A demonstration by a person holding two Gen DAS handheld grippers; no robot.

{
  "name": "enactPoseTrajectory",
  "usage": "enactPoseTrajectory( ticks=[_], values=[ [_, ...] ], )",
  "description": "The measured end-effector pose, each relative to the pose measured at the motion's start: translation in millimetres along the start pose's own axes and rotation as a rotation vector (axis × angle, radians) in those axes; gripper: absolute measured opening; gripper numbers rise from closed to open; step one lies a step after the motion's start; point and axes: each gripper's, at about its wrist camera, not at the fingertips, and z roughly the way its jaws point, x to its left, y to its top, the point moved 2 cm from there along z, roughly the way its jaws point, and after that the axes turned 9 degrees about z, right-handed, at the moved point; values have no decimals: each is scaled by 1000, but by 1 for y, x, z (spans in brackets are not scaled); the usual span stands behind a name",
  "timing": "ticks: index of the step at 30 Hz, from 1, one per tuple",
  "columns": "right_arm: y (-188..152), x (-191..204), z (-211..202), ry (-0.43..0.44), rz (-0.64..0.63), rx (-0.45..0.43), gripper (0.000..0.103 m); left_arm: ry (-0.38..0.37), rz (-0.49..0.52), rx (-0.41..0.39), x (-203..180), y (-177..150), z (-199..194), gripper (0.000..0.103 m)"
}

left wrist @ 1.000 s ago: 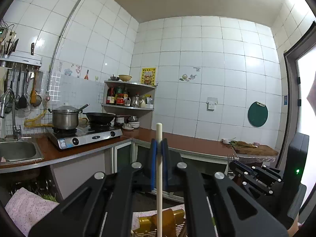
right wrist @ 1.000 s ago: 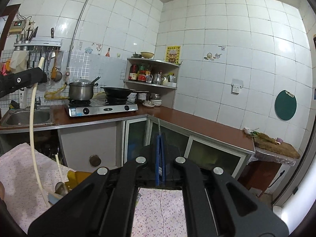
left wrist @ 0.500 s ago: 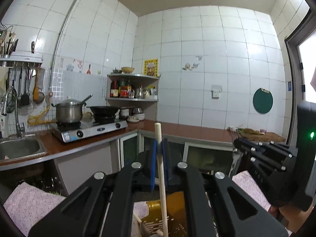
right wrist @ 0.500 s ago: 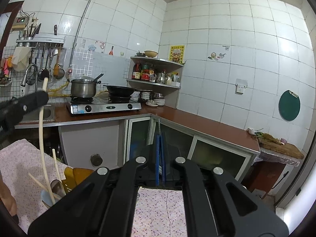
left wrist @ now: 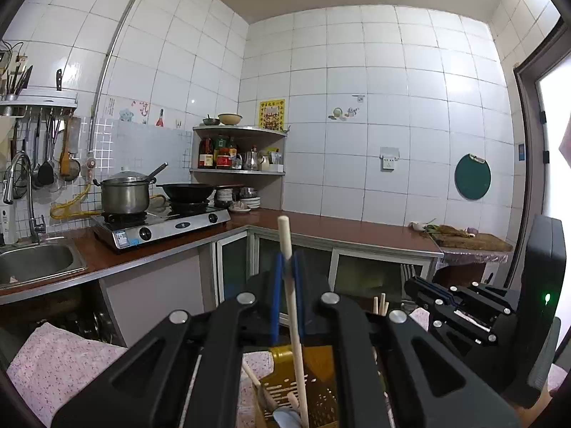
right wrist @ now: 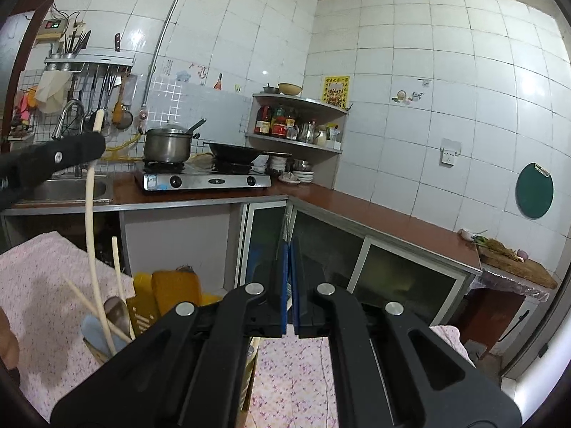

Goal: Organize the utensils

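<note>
The left hand-held gripper [left wrist: 285, 267] clamps a wooden-handled utensil [left wrist: 292, 306] over the yellow caddy [left wrist: 303, 385] at lower centre; next, release. The right hand-held gripper [right wrist: 288, 260] pinches a thin metal utensil [right wrist: 285, 230].

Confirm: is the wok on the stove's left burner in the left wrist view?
No, the wok sits on the right burner of the stove; the lidded steel pot occupies the left one.
</note>
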Motion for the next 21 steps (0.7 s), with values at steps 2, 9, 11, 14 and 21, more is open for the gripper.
enactPoseTrajectory(
  ticks=[2, 9, 11, 14, 21],
  values=[
    [-1, -1, 0, 13, 13, 12, 3, -6, 3, 12, 0, -1, 0, 8],
    [-4, -3, 0, 66, 53, 62, 3, -45, -67, 74, 11, -5, 4, 8],
    [-6, -1, -1, 71, 48, 73, 4, -53, -80, 84, 14, -4, 4, 8],
    [-7, 2, -2, 87, 49, 97, 5, -53, -84, 99, 15, -3, 3, 8],
    [-8, 2, -5, 113, 64, 118, 6, -6, -102, 115, 20, -11, -2, 49]
  ],
)
